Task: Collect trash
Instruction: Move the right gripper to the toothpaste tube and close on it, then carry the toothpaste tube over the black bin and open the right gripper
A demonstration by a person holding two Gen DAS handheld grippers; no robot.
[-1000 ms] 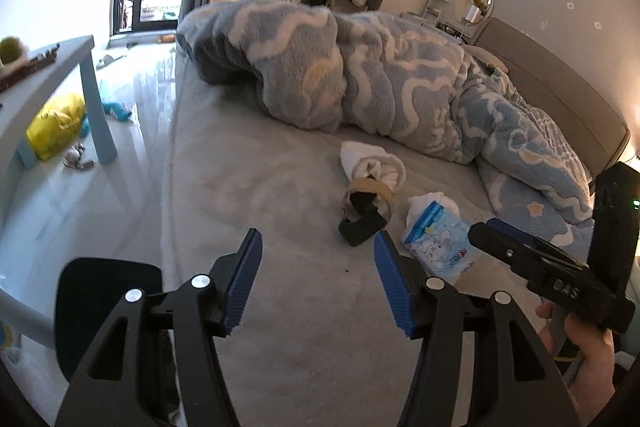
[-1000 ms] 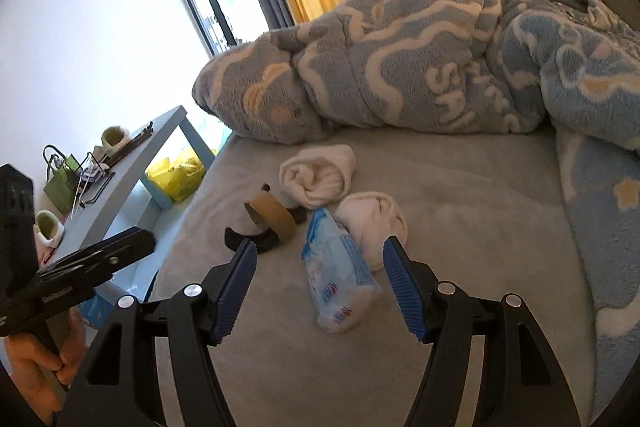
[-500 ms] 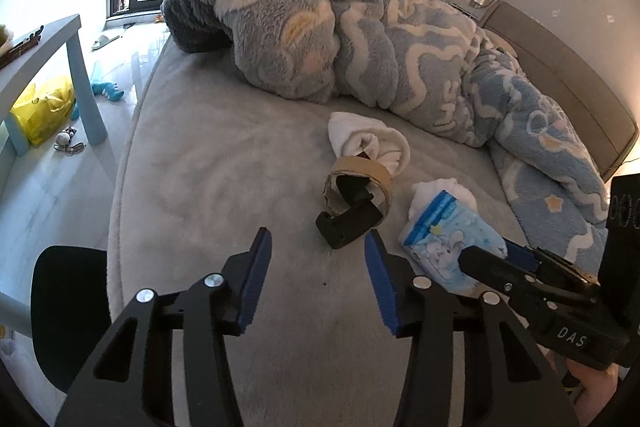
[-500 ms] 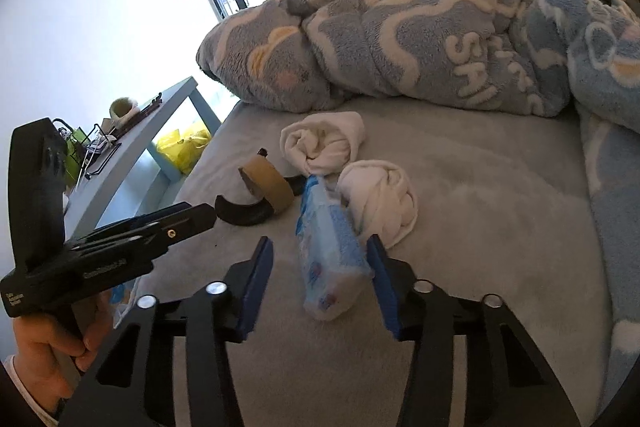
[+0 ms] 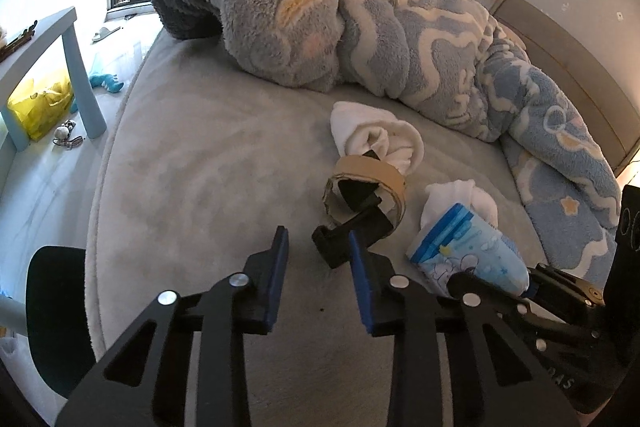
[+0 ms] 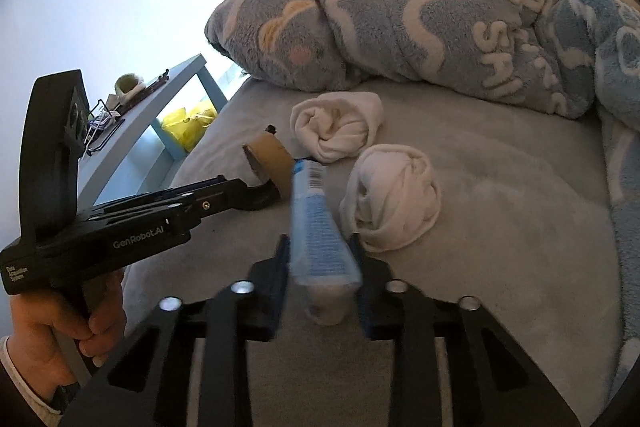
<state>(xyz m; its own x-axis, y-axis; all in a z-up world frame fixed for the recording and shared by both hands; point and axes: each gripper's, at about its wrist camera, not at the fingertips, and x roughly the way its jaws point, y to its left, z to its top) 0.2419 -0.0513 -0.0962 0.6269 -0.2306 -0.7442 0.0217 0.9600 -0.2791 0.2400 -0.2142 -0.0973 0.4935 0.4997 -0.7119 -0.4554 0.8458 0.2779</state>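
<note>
Right gripper (image 6: 322, 269) clamps a blue-and-white tissue pack (image 6: 320, 227) on a grey bed (image 5: 200, 187); left gripper (image 5: 318, 269) hangs with its jaws apart just short of a black tape dispenser (image 5: 352, 231).

The pack sits squeezed between the right gripper's blue pads (image 6: 282, 267), its far end pointing toward a brown tape roll (image 6: 270, 159) and lying just beside a rolled white cloth (image 6: 390, 197); a second white roll (image 6: 338, 129) lies beyond, near the bunched blue-and-cream fleece blanket (image 6: 420, 27). Seen from the left wrist, the dispenser (its brown roll threaded on it) lies ahead of the spread pads (image 5: 360, 275), the right pad close against it, whether touching is unclear. A pale blue side table (image 5: 76, 67) stands beside the bed, a yellow bag (image 5: 40, 103) under it.
</note>
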